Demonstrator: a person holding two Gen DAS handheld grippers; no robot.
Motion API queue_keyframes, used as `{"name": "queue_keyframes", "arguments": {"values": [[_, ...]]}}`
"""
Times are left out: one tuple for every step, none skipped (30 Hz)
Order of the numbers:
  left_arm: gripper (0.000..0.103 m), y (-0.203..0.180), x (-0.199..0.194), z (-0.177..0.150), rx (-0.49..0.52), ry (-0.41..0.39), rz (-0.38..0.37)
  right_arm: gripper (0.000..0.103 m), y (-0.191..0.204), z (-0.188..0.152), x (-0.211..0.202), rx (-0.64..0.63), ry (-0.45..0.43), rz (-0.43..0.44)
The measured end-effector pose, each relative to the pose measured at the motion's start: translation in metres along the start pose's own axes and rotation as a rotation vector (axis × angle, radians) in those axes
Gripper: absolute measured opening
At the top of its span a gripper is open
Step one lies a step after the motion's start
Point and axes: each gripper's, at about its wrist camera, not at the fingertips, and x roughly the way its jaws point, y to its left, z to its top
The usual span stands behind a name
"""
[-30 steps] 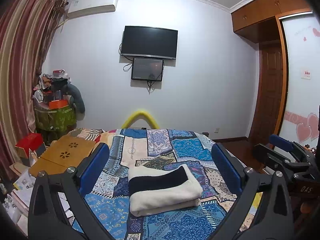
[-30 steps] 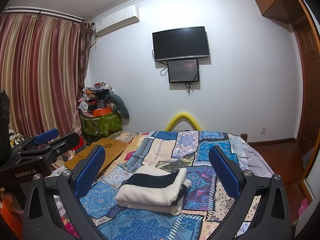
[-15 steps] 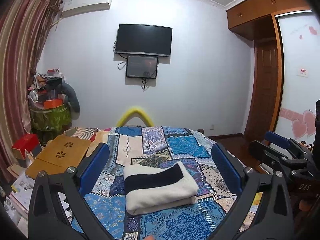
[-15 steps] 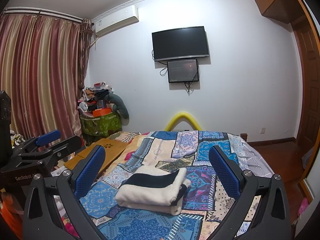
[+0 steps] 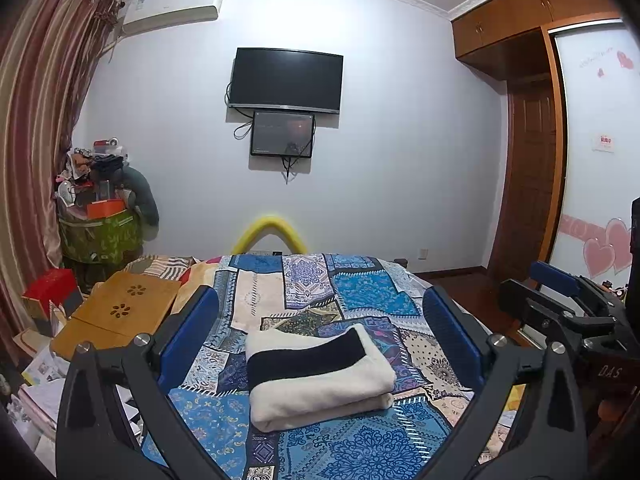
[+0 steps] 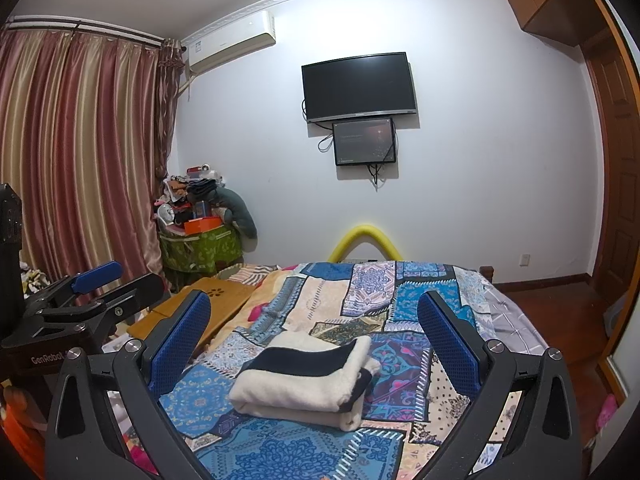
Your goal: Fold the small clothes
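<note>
A folded cream garment with a black band point(image 5: 316, 376) lies on the patchwork bedspread point(image 5: 360, 292). It also shows in the right wrist view point(image 6: 308, 378). My left gripper point(image 5: 320, 320) is open and empty, held above and short of the garment, with its blue pads wide apart. My right gripper point(image 6: 314, 320) is open and empty too, also clear of the garment. Each gripper shows at the edge of the other's view: the right one point(image 5: 568, 304) and the left one point(image 6: 80, 300).
A wooden lap table point(image 5: 120, 312) lies at the bed's left side. A green bin piled with clutter point(image 5: 100, 224) stands by the curtain point(image 6: 80, 160). A TV point(image 5: 286, 80) hangs on the far wall. A wardrobe and door point(image 5: 532, 180) are on the right.
The left wrist view has drifted slightly, so the garment sits a little left and lower than before. The right wrist view is nearly unchanged. Both grippers stay open.
</note>
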Motion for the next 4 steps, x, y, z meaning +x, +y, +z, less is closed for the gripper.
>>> {"name": "queue_keyframes", "arguments": {"values": [[0.103, 0.0, 0.0003, 0.0, -0.001, 0.001, -0.001, 0.103, -0.0001, -0.0002, 0.0001, 0.001, 0.0, 0.001], [0.103, 0.0, 0.0001, -0.0002, -0.002, 0.0, -0.001, 0.103, -0.0001, -0.0001, 0.0001, 0.001, 0.001, 0.001], [0.103, 0.0001, 0.0003, -0.0002, -0.001, 0.001, -0.002, 0.103, 0.0, -0.0001, 0.0001, 0.001, 0.001, 0.0], [0.103, 0.0004, 0.0009, -0.0002, -0.001, 0.004, -0.004, 0.103, 0.0, 0.0, 0.0, 0.0, 0.001, 0.0]]}}
